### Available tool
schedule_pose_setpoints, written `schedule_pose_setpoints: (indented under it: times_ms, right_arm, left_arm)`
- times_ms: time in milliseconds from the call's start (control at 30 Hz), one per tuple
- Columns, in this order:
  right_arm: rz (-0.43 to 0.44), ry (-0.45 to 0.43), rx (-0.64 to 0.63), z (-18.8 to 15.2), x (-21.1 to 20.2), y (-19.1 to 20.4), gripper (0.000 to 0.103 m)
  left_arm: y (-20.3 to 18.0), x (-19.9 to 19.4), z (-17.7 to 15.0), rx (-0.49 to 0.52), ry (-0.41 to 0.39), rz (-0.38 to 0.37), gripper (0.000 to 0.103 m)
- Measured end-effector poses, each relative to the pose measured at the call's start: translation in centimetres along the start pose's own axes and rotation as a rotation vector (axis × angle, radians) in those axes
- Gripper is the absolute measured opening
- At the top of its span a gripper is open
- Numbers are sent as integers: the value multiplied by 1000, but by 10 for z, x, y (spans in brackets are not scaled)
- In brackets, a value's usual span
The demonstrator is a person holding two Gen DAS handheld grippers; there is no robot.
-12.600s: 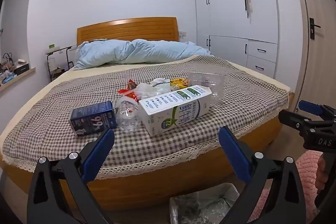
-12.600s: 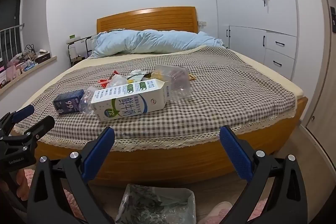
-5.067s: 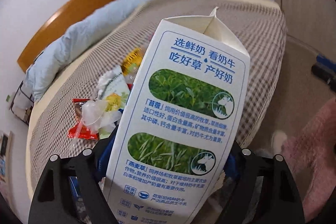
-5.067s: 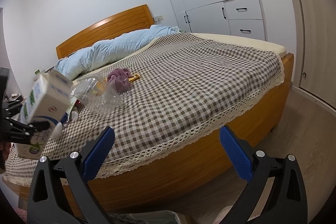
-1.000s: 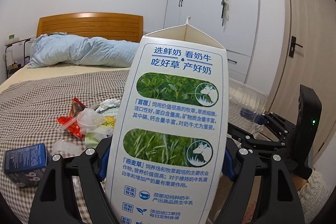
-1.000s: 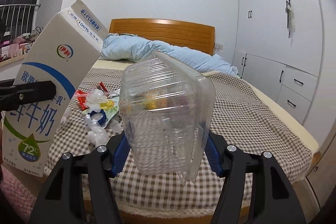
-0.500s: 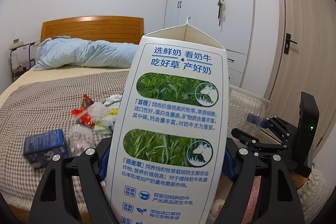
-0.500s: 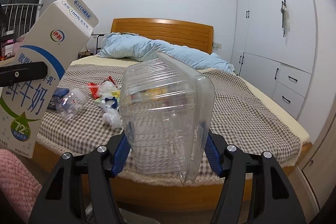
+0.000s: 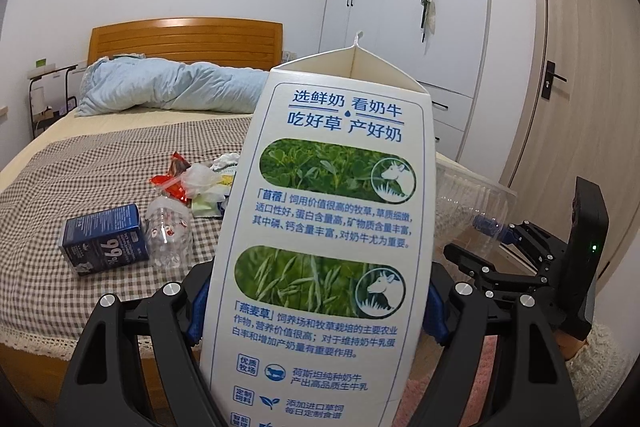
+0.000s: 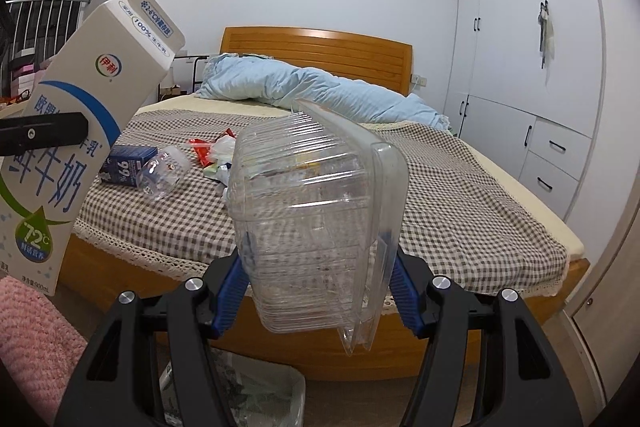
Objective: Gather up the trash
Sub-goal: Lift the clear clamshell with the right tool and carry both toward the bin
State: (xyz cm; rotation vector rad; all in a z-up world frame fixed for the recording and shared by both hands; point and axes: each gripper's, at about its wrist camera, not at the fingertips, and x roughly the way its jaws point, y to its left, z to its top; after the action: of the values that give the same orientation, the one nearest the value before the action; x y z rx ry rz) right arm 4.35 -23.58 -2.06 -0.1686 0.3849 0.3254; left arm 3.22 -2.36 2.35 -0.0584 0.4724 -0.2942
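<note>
Bag (image 10: 256,395) below clamshell (image 10: 316,223) shows only from right claw (image 10: 316,291).

Both hand-held grippers have backed off from the bed (image 10: 460,187); a bin bag (image 10: 256,391) now shows at 6 o'clock under the clamshell (image 10: 316,219), carton (image 9: 332,247) lifted along.
</note>
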Motion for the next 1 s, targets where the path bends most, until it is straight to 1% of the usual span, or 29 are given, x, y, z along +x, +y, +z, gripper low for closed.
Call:
schedule_pose_setpoints:
  times_ms: [467,700,867,1000]
  right_arm:
    - [19,38,4,-19,1,-4,61]
    - [29,96,-6,-40,7,-2,61]
    - [39,133,-25,-53,6,3,61]
    - [60,168,-30,-64,8,6,61]
  left_arm:
    - [-11,1,-10,32,13,2,76]
    - [-14,5,-20,69,35,-1,76]
    - [-18,12,-32,122,61,12,76]
    - [-18,20,-42,131,92,-10,76]
